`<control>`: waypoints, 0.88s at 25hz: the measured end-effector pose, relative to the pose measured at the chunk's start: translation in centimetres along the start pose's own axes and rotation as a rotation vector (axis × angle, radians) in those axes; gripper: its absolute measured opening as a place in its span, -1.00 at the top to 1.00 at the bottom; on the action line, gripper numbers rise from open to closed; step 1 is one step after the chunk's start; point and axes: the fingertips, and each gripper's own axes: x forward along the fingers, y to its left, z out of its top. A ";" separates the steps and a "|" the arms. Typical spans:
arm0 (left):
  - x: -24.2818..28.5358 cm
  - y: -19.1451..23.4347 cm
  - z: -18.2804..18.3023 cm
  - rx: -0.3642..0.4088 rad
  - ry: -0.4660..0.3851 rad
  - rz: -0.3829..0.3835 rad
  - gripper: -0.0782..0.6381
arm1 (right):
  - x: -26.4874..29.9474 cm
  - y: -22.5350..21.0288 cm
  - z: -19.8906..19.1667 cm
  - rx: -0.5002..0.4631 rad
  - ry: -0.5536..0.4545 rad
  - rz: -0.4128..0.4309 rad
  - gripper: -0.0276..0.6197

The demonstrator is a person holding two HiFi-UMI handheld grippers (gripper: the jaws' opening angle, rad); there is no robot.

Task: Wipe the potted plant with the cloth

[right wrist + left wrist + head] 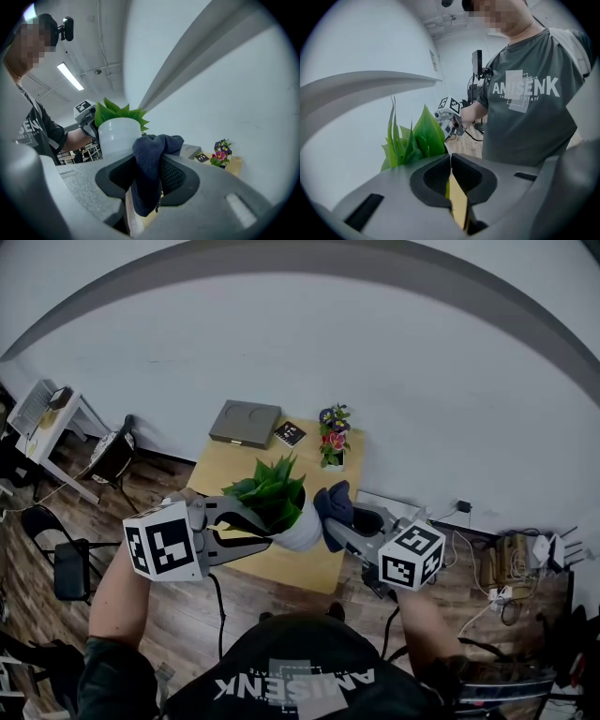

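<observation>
Wood floor (150,486) & white wall (375,352); small tan table (281,565) w/ grey box (246,423) and flower planter (333,439) at its far edge. Left gripper (265,534) (450,159) comes in from the left, angled down, jaws all but together on a thin green leaf of the potted plant (281,498) (119,133). Right gripper (330,529) (149,157) is approx. level, clamped on the dark blue cloth (336,502) (150,164), which is bunched against the white pot's side. Can't tell if the pot rests on the table. Left gripper view shows leaves only, pot hidden.
</observation>
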 end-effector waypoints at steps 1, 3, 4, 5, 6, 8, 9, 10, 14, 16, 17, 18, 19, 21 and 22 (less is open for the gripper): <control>0.0 0.0 0.0 0.005 0.004 -0.004 0.75 | 0.0 -0.2 -0.4 0.004 0.013 -0.002 0.51; -0.1 -0.1 -0.2 0.027 0.021 -0.006 0.75 | -0.2 -0.7 -1.0 0.009 0.035 -0.006 0.51; 0.0 -0.3 -0.1 0.040 0.030 -0.009 0.75 | -0.3 -0.9 -0.9 0.007 0.037 -0.008 0.51; 0.1 -0.6 -0.1 0.051 0.037 -0.016 0.75 | -0.5 -1.0 -0.4 0.001 0.030 -0.010 0.51; 0.2 -0.9 0.1 0.062 0.042 -0.026 0.75 | -0.7 -1.0 0.4 -0.007 0.014 -0.009 0.51; 0.5 -1.5 0.3 0.079 0.050 -0.044 0.75 | -0.9 -0.7 2.6 -0.032 -0.027 0.005 0.51; 0.5 -1.6 0.4 0.086 0.052 -0.050 0.75 | -0.9 -0.4 3.8 -0.049 -0.044 0.017 0.51; 0.6 -1.8 0.5 0.089 0.053 -0.056 0.75 | -0.8 0.1 4.9 -0.070 -0.058 0.032 0.51; 0.5 -1.9 0.8 0.085 0.056 -0.064 0.75 | -0.5 2.7 8.6 -0.174 -0.104 0.105 0.51; 0.3 -1.9 0.8 0.086 0.052 -0.059 0.75 | 0.0 3.6 9.7 -0.205 -0.118 0.131 0.51; 0.1 -1.9 0.8 0.085 0.048 -0.056 0.75 | 0.4 3.8 9.9 -0.209 -0.116 0.140 0.51; 0.0 -1.8 0.8 0.083 0.044 -0.053 0.75 | 0.8 4.0 9.9 -0.209 -0.110 0.147 0.51; -0.1 -1.7 0.8 0.080 0.042 -0.051 0.75 | 1.1 4.0 9.8 -0.210 -0.102 0.153 0.51; -0.3 -1.6 0.6 0.074 0.046 -0.046 0.75 | 1.6 4.1 9.4 -0.215 -0.085 0.156 0.51; -0.4 -1.6 0.5 0.073 0.049 -0.042 0.75 | 1.7 4.0 9.1 -0.217 -0.078 0.154 0.51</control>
